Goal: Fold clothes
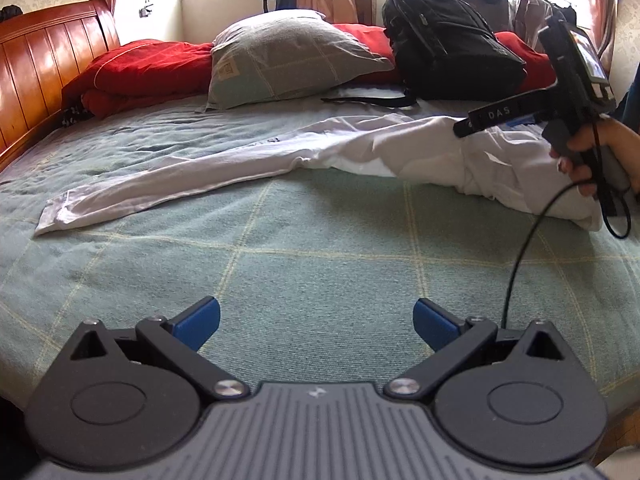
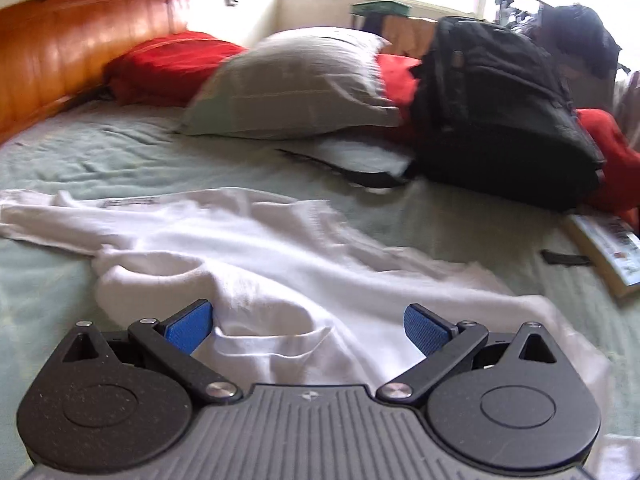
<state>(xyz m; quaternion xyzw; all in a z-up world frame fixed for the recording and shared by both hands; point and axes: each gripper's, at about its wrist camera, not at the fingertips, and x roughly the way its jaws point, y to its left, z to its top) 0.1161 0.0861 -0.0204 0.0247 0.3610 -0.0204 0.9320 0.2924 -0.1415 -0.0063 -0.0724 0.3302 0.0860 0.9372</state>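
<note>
A white long-sleeved garment (image 1: 256,156) lies spread across the green checked bedspread (image 1: 304,248), one sleeve stretching to the left and its bulk bunched at the right. My left gripper (image 1: 316,322) is open over bare bedspread, well short of the cloth. My right gripper (image 2: 308,326) is open just above the crumpled white garment (image 2: 280,248), with cloth beneath and between its blue pads (image 2: 190,326), not pinched. In the left wrist view the right gripper's black body (image 1: 568,92) hangs over the garment's right part, held by a hand (image 1: 596,152).
A grey pillow (image 1: 288,56), red quilt (image 1: 140,68) and black backpack (image 1: 452,44) line the far side of the bed. A wooden headboard (image 1: 44,64) stands at the left. A book (image 2: 608,252) and a small dark object (image 2: 566,258) lie at the right.
</note>
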